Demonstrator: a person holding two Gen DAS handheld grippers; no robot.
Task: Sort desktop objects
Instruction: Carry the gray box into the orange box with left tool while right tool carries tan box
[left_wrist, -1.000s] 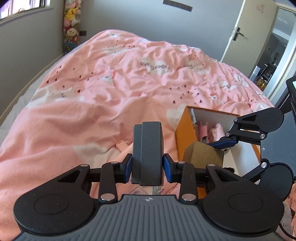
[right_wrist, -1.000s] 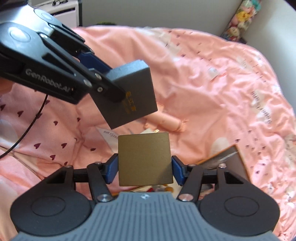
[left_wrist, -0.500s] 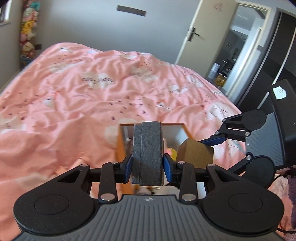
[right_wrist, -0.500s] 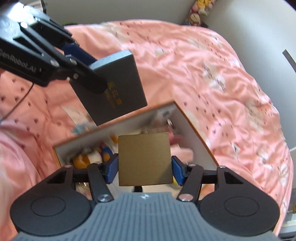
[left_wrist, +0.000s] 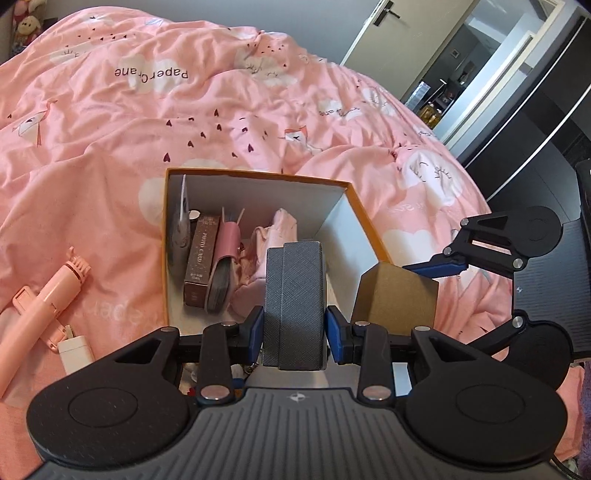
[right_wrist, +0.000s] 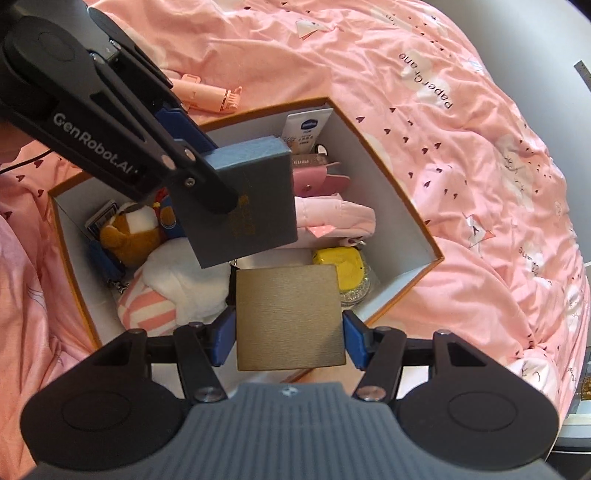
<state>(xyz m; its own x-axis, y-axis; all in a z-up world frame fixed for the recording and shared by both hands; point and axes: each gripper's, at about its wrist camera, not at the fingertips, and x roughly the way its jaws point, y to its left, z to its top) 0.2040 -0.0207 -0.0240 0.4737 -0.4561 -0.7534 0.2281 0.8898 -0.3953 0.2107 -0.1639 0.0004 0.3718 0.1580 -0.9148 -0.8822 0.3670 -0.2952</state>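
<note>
- Left gripper: blue pads clamped on a dark grey textured box, held on edge, narrow side facing the left wrist camera. From the right wrist view the same box shows its broad face with gold print, hanging over the middle of the storage box.
- Right gripper: pads pinching both sides of a gold-brown square box, flat face toward its camera. In the left wrist view that box sits at the near right corner of the storage box, just right of the grey one; the two don't touch.
- Storage box: orange rim, white inside, open top, resting on the pink duvet. Both held boxes are above its opening, neither inside.
- Contents seen from the right wrist: brown bear plush, white and pink-striped plush, pink cloth, yellow round item, white tube.
- Left wrist view adds a brown "PHOTO CARD" box and a pink-banded card stack along the left wall.
- Outside the box, on the duvet to its left: pink handheld fan and a small white plug.
</note>
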